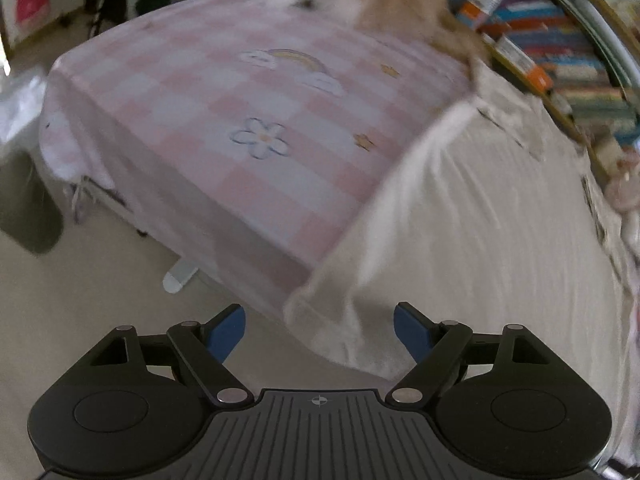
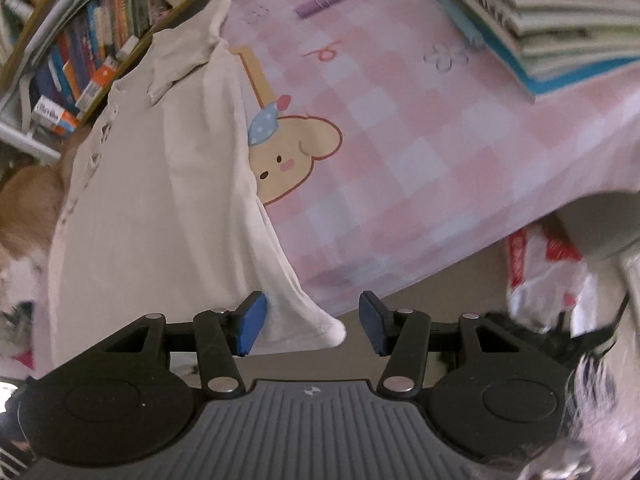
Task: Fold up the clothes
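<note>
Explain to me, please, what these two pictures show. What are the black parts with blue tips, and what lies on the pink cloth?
A person holds a hand-held claw in each hand; a camera on each looks forward along its fingers. One picture comes from the left claw, one from the right claw. Both have open jaws and hold nothing yet. A cream shirt lies flat on a bed with a pink checked sheet, its hem corners near the bed's edge, between each claw's blue pads. A stack of books also rests there. Bookshelves stand behind.

Dim, soft daylight; motion blur, fisheye-warped edges.
</note>
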